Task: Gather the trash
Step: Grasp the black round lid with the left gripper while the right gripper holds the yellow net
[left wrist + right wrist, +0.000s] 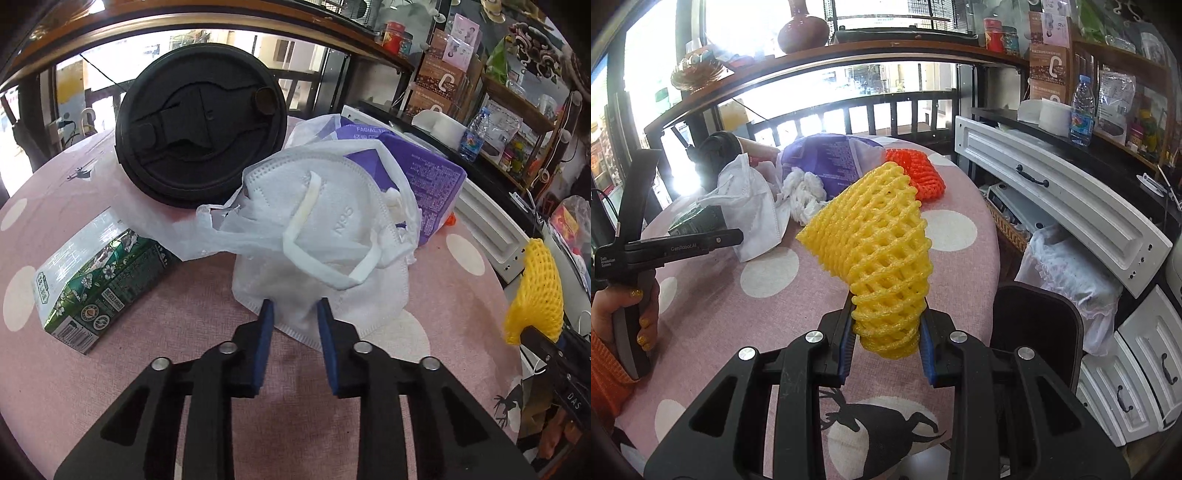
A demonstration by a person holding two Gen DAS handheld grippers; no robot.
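My left gripper (293, 308) is open, its blue pads on either side of the near edge of a white N95 mask (325, 236) that lies on the pink table. A black cup lid (201, 125), a green carton (99, 280) and a purple tissue pack (424, 177) lie around it. My right gripper (886, 314) is shut on a yellow foam fruit net (875, 236), held above the table; the net also shows in the left wrist view (535, 291). An orange foam net (918, 170) lies further back, beside the mask (753, 206) and a crumpled tissue (805, 195).
The round table has a pink polka-dot cloth (738, 314). A black bin (1034, 332) with a white liner bag (1071, 266) stands off the table's right edge. White drawers (1052, 199) and cluttered shelves stand to the right. The left gripper's handle (665, 243) is at the left.
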